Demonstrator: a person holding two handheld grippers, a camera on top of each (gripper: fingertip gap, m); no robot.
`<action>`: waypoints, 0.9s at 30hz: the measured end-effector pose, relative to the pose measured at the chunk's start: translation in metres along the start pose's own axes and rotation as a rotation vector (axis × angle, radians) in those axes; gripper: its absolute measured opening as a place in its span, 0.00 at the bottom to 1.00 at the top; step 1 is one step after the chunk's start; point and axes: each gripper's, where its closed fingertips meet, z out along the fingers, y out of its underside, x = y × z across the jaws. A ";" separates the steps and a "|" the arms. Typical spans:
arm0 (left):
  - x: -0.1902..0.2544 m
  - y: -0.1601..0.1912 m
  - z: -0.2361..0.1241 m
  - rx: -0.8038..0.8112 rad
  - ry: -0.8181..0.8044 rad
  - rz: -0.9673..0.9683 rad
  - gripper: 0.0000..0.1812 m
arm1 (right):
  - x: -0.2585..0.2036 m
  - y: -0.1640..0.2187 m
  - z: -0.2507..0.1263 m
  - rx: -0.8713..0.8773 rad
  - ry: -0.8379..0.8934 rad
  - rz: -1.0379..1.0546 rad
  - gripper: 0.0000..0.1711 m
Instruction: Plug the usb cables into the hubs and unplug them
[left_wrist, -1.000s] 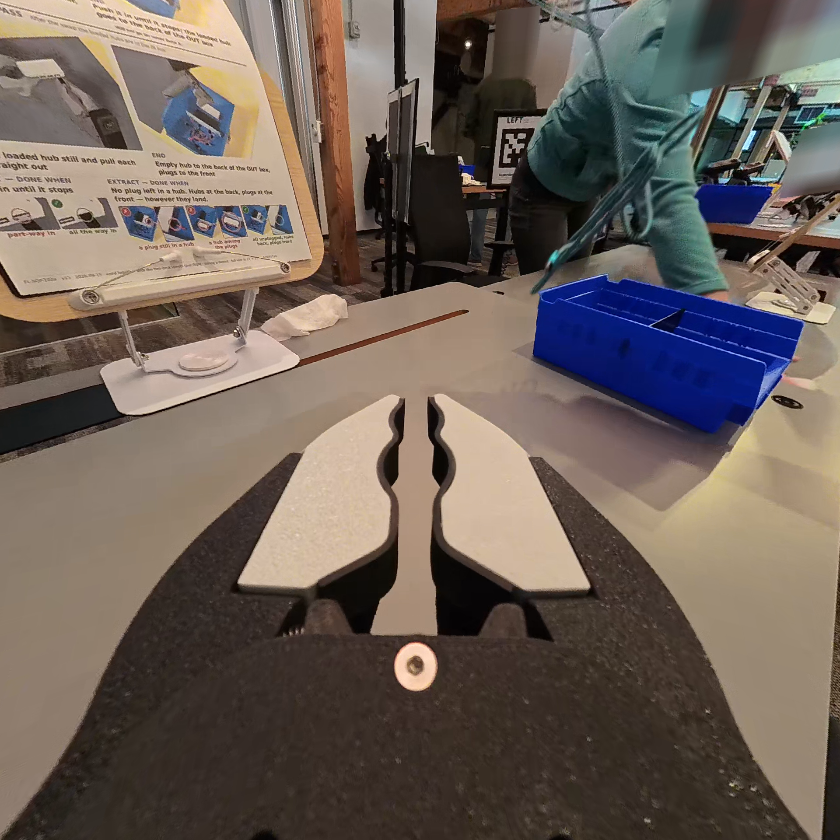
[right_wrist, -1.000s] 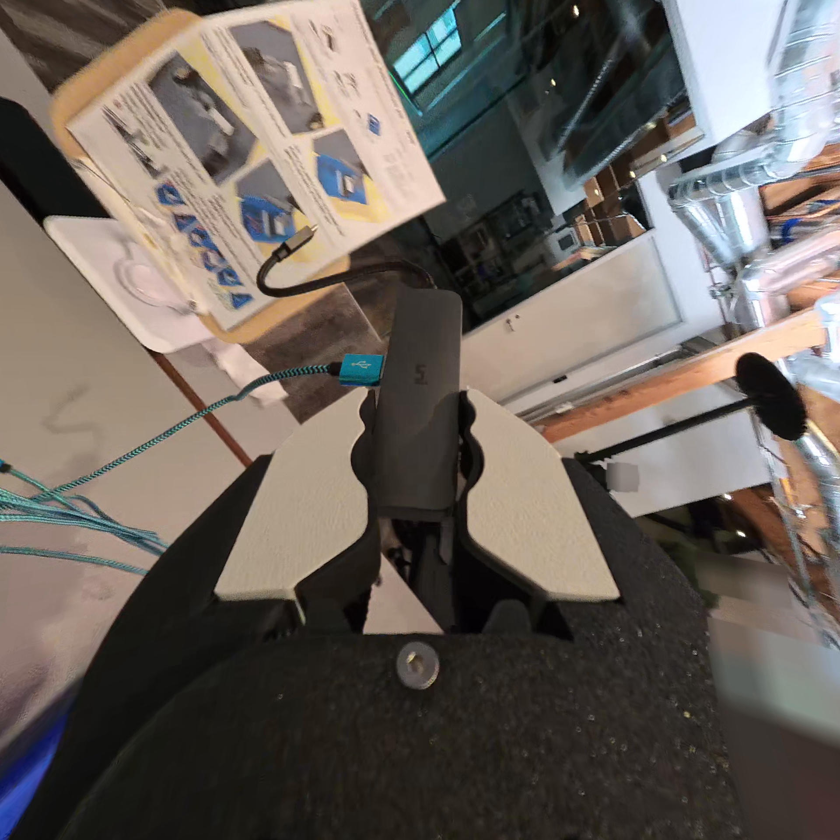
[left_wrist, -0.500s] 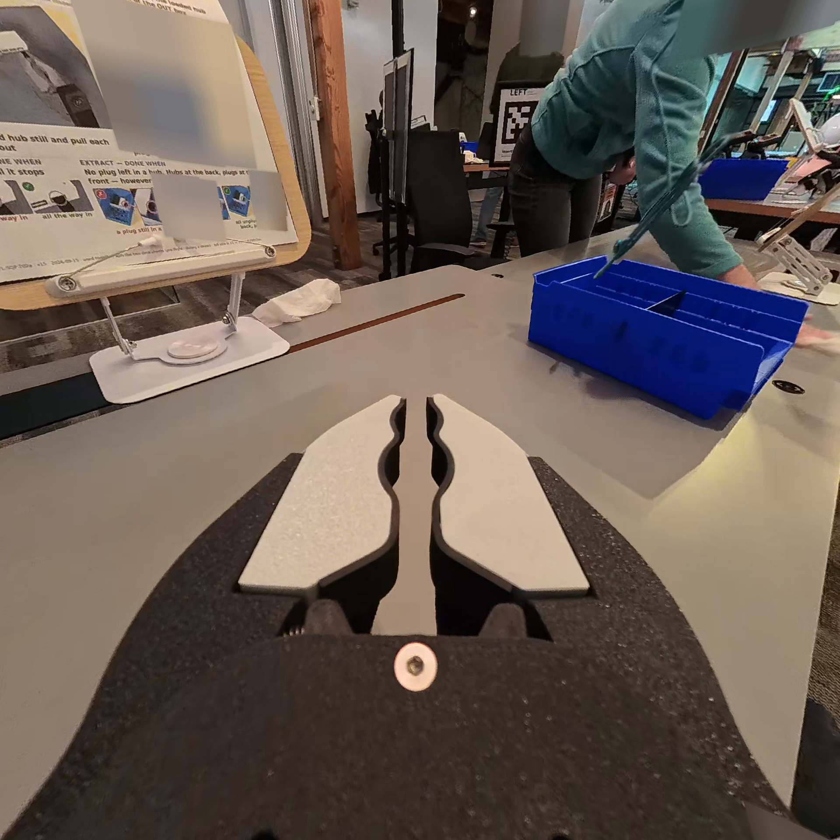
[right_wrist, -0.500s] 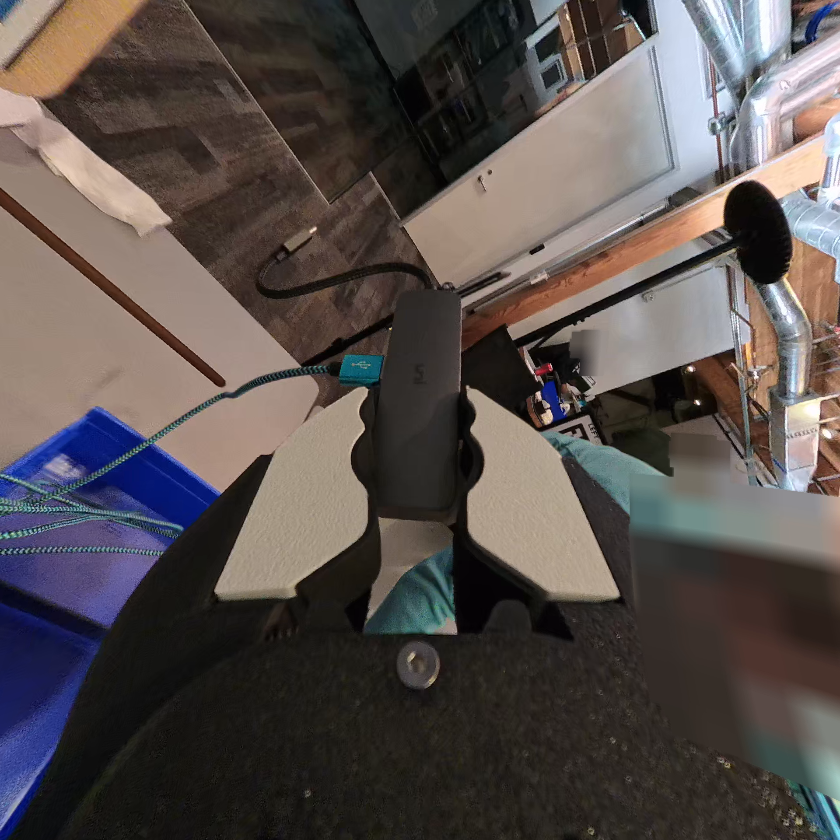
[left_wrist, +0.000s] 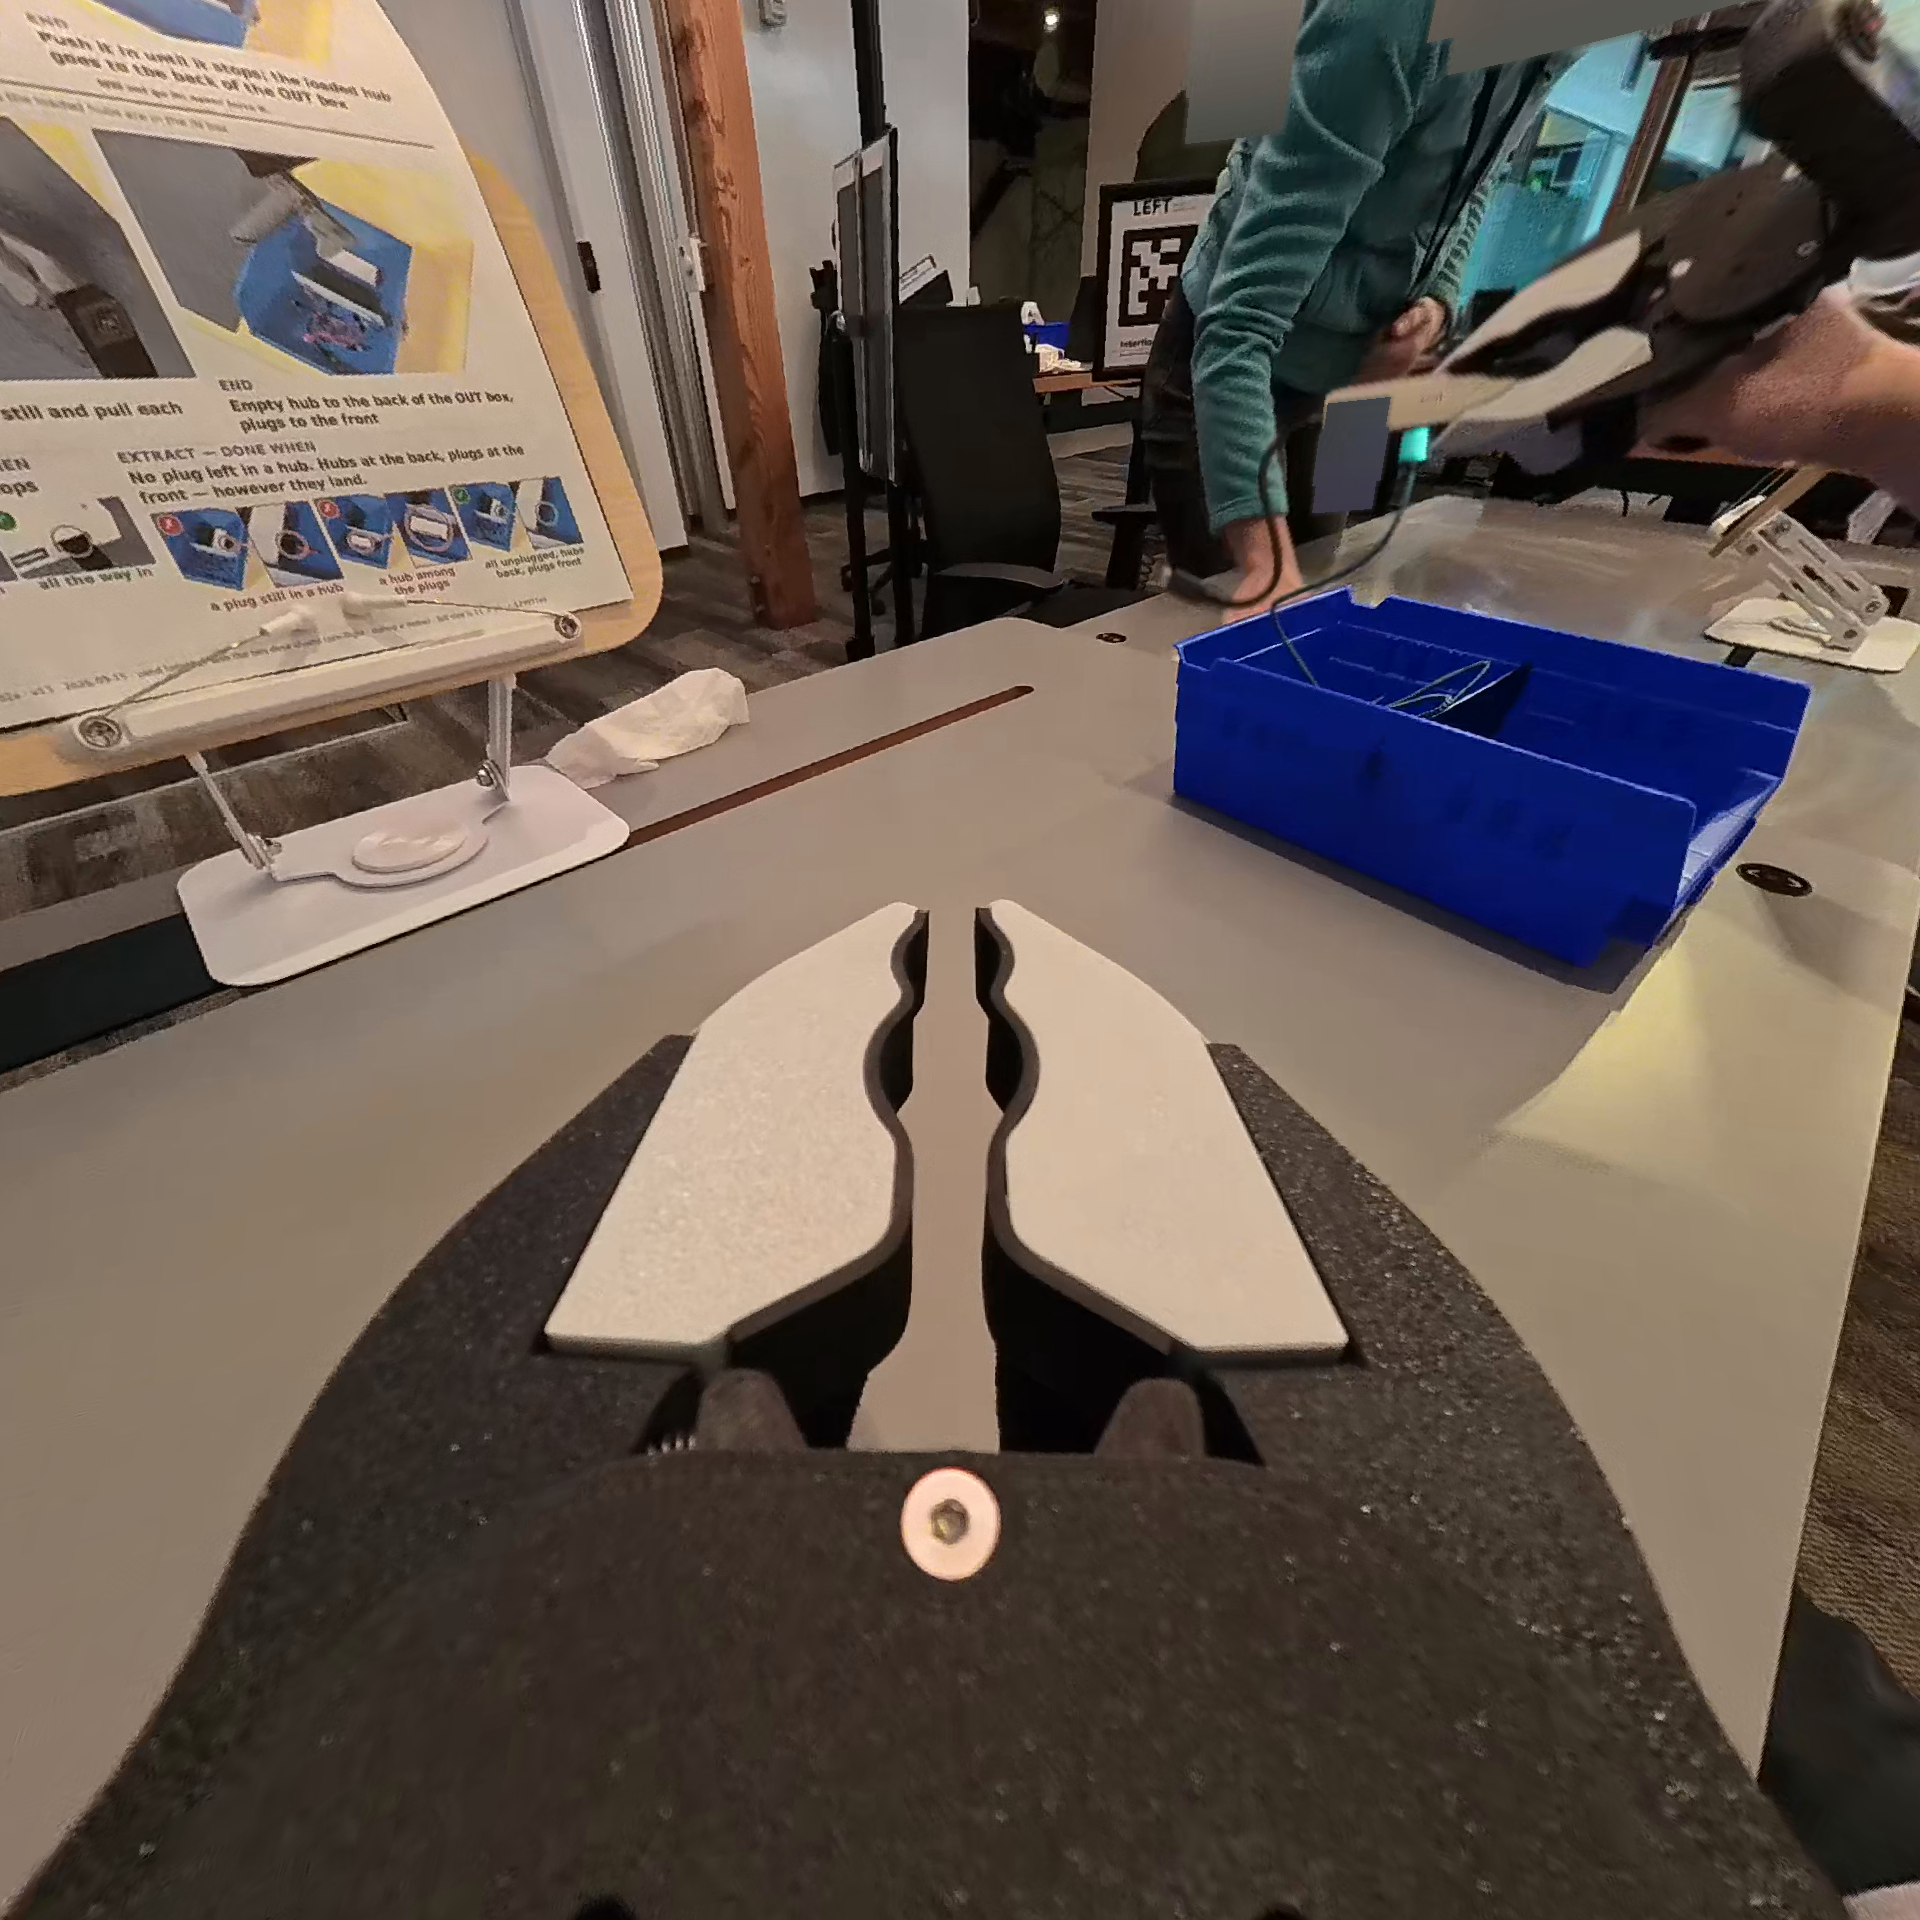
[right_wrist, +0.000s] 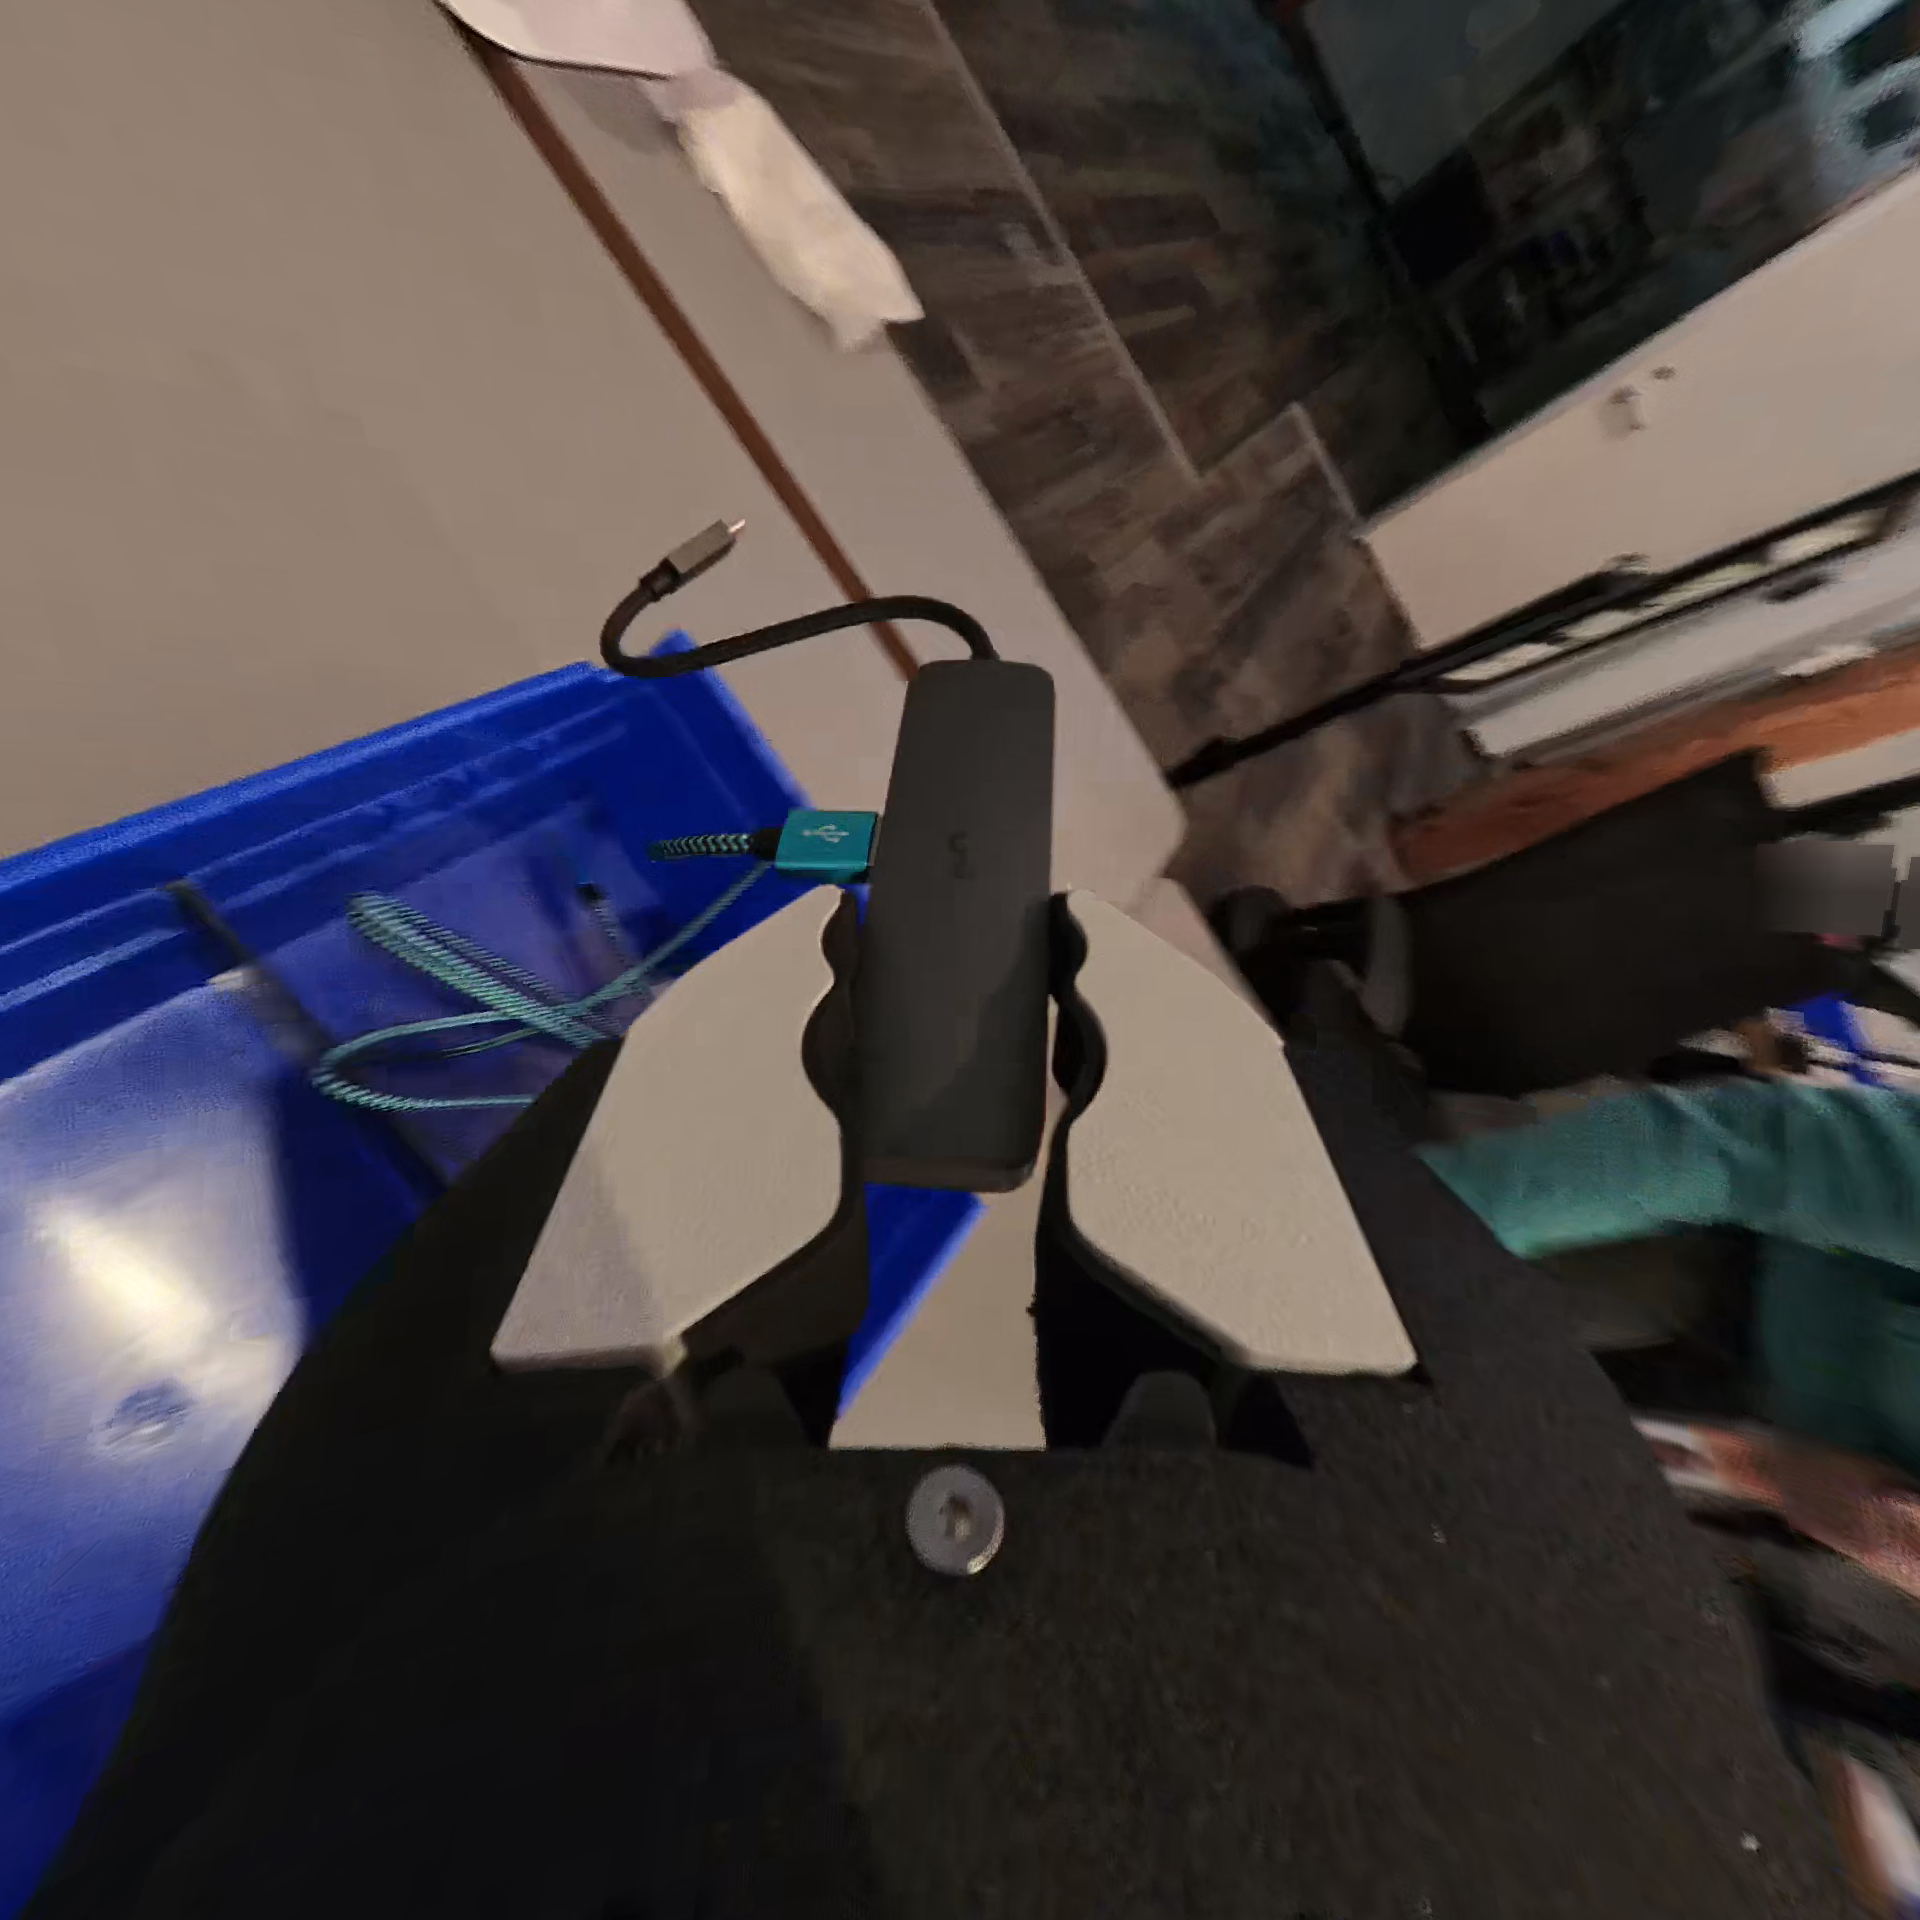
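My right gripper (right_wrist: 956, 909) is shut on a dark grey USB hub (right_wrist: 961, 997) and holds it in the air over the blue bin (right_wrist: 343, 790). A teal USB plug (right_wrist: 826, 844) sits in the hub's side port. Its teal braided cable (right_wrist: 468, 997) trails down into the bin. The hub's own short black lead (right_wrist: 769, 634) curls free. In the left wrist view the right gripper (left_wrist: 1455, 379) shows at the upper right above the bin (left_wrist: 1455, 800). My left gripper (left_wrist: 948, 914) is shut and empty, low over the grey table (left_wrist: 312, 1143).
An instruction board on a white stand (left_wrist: 405, 862) stands at the back left, with a crumpled white tissue (left_wrist: 649, 722) beside it. A person in a teal top (left_wrist: 1320, 260) leans over the far table edge. Another white stand (left_wrist: 1808, 592) sits at the far right.
My right gripper has swung down with the hub toward the blue bin, and the teal cable now hangs into the bin. The left gripper has stayed shut over the table.
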 end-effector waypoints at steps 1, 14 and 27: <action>0.000 -0.001 0.000 -0.001 -0.003 0.003 0.04 | -0.007 0.006 0.004 0.014 -0.061 0.032 0.20; 0.005 -0.007 0.003 -0.015 -0.056 0.032 0.04 | -0.064 0.108 0.056 -0.334 -0.525 0.134 0.20; 0.013 -0.012 0.006 -0.017 -0.069 0.051 0.04 | -0.079 0.151 0.080 -0.679 -0.582 0.021 0.20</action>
